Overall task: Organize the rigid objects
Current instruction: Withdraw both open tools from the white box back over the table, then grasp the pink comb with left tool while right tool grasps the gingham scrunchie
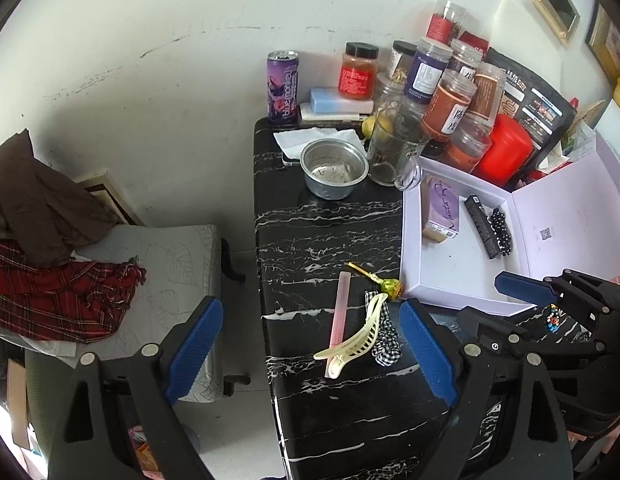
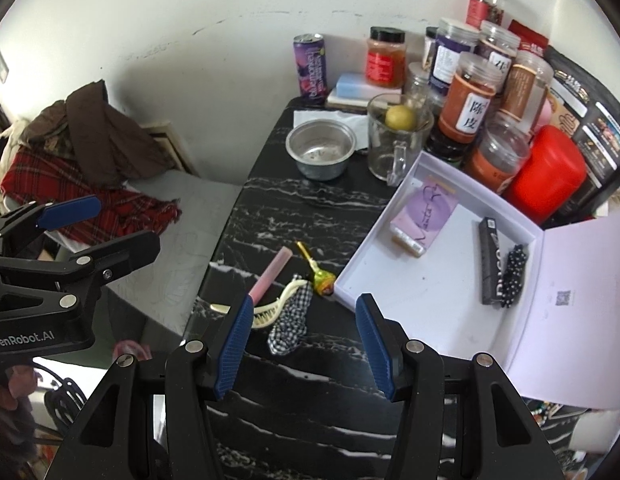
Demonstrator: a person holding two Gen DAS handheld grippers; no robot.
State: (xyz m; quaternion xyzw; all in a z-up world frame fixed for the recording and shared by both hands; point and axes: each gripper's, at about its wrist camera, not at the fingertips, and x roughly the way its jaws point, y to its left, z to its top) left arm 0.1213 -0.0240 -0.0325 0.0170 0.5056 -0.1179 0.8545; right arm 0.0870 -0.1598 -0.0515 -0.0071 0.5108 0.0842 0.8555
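On the black marble table (image 1: 330, 236) lie a cream hair clip (image 1: 352, 344), a pink tube (image 1: 340, 314), a black-and-white checked scrunchie (image 1: 384, 332) and a green lollipop (image 1: 390, 286). My left gripper (image 1: 310, 350) hovers above them, wide open and holding nothing. To its right, an open white box (image 1: 450, 272) holds a purple carton (image 1: 442, 210), a black tube (image 1: 480, 224) and a dotted scrunchie (image 1: 502, 232). My right gripper (image 2: 305, 344) stands open and bare just short of the checked scrunchie (image 2: 291, 320) and hair clip (image 2: 269, 308), beside the white box (image 2: 410, 288).
At the table's far end stand a steel bowl (image 2: 321, 152), a glass mug (image 2: 398, 140) holding a lemon, several jars (image 2: 470, 100), a red container (image 2: 546, 172) and a purple can (image 2: 310, 68). Left of the table is a chair piled with clothes (image 2: 89, 168).
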